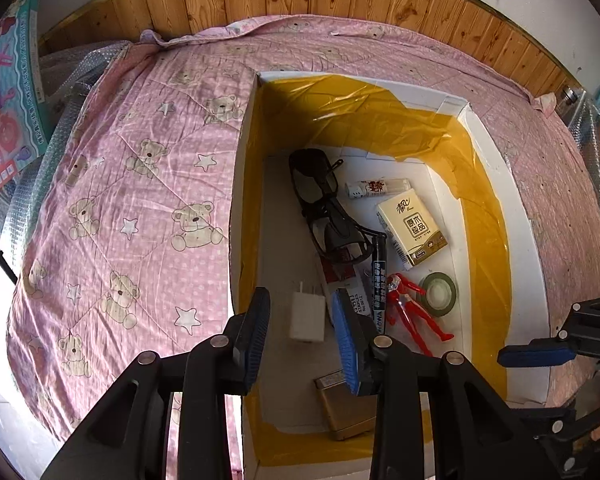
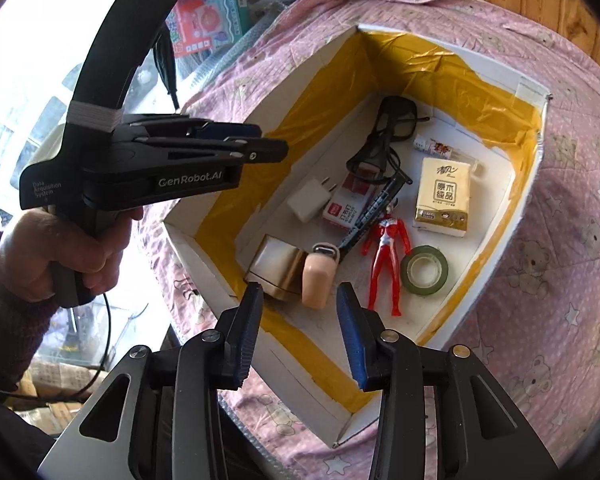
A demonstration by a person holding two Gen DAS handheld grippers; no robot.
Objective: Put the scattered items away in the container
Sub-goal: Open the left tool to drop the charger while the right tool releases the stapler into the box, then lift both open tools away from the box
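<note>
- The container [image 2: 500, 256], a white box lined with yellow tape, fills the middle of the right wrist frame on a pink bear-print quilt [image 1: 132, 184].
- One of each lies inside: black glasses [image 2: 388, 128], white charger [image 2: 310, 200], red-and-white staple box [image 2: 346, 204], black marker [image 2: 374, 210], red toy figure [image 2: 386, 252], green tape roll [image 2: 424, 270], tissue pack [image 2: 444, 200], small white tube [image 2: 436, 148], gold case [image 2: 278, 268], beige case [image 2: 319, 274].
- The marker's long axis runs diagonally, lower left to upper right; the figure lies lengthwise, head toward the top of the frame.
- The left gripper [image 1: 304, 340] hovers over the box, jaws wide, empty.
- The right gripper [image 2: 300, 336] likewise stands wide and empty.
</note>
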